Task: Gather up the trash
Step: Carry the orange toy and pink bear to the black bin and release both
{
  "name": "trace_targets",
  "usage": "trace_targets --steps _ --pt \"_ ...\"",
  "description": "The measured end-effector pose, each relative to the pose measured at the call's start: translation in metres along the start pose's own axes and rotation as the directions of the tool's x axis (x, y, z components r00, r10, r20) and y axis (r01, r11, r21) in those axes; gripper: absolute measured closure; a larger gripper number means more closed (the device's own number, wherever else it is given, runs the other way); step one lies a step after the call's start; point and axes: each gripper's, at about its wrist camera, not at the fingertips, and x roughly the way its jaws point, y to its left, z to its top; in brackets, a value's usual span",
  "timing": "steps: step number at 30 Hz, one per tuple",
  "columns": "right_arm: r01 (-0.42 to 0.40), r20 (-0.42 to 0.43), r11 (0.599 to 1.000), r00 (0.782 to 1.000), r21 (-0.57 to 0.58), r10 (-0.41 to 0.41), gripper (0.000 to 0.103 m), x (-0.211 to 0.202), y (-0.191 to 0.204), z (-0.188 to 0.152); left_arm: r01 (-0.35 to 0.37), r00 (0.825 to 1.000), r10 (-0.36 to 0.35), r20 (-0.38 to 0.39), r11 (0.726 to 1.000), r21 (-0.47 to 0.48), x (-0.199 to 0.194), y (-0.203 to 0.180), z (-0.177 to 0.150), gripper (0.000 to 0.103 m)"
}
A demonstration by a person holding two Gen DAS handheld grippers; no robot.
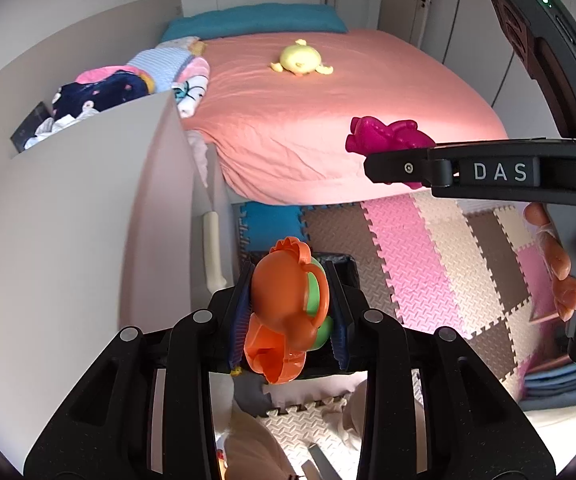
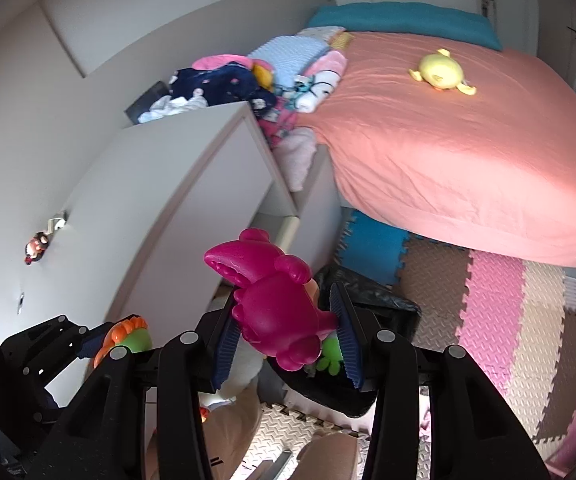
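Observation:
My left gripper (image 1: 290, 316) is shut on an orange and green plastic toy (image 1: 283, 304), held above a black bin (image 1: 344, 268) on the floor mat. My right gripper (image 2: 288, 332) is shut on a magenta plastic toy (image 2: 275, 300), held over the black bag-lined bin (image 2: 376, 308). The magenta toy also shows in the left wrist view (image 1: 384, 136), at the right gripper's tip (image 1: 392, 168). The orange toy and left gripper show at the lower left of the right wrist view (image 2: 123, 336). A green piece (image 2: 330, 354) lies under the magenta toy.
A bed with a salmon sheet (image 1: 328, 112) carries a yellow plush toy (image 1: 300, 58). A white cabinet (image 1: 87, 208) stands left, with piled clothes (image 1: 103, 92) behind it. Coloured foam puzzle mats (image 1: 428, 252) cover the floor.

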Motion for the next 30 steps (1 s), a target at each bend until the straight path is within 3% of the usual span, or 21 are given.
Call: trace_targets --steps 3,4,5,6,8,10,22,30 --pt "0.029 -0.020 0.999 0.999 0.023 -0.029 0.057 0.009 -0.010 -0.001 0.006 0.999 -0.006 -0.032 1.000 0.007 0.009 -0.004 0.000 0.068" --pt "0.041 -0.022 0.999 0.999 0.027 -0.040 0.054 0.011 -0.011 -0.001 0.010 0.999 -0.010 -0.051 1.000 0.014 0.014 -0.004 0.000 0.062" --pt "0.064 -0.023 0.997 0.998 0.032 -0.063 0.023 0.013 -0.013 -0.001 -0.004 0.997 0.006 -0.075 1.000 0.023 0.019 -0.004 0.000 0.024" --pt "0.090 -0.020 0.995 0.996 0.037 -0.089 0.003 0.016 -0.015 -0.002 -0.040 0.997 0.043 -0.068 0.999 0.032 0.019 -0.005 -0.001 0.006" --pt "0.124 0.010 0.991 0.992 0.040 -0.125 0.003 0.017 -0.018 -0.004 -0.121 0.993 0.122 0.001 0.990 0.067 0.014 -0.008 -0.005 0.006" --pt "0.151 0.016 0.988 0.988 0.040 -0.152 0.003 0.020 -0.022 -0.004 -0.153 0.988 0.153 0.004 0.983 0.100 0.015 -0.009 -0.008 0.006" --pt "0.119 0.025 0.989 0.992 0.086 -0.122 0.003 0.026 -0.023 -0.003 -0.157 0.987 0.158 -0.012 0.985 0.072 0.016 0.002 -0.012 0.006" --pt "0.077 0.036 0.996 0.996 0.049 -0.079 0.003 0.029 0.008 0.005 -0.179 0.984 0.179 0.004 0.984 0.018 0.002 0.030 -0.021 0.006"
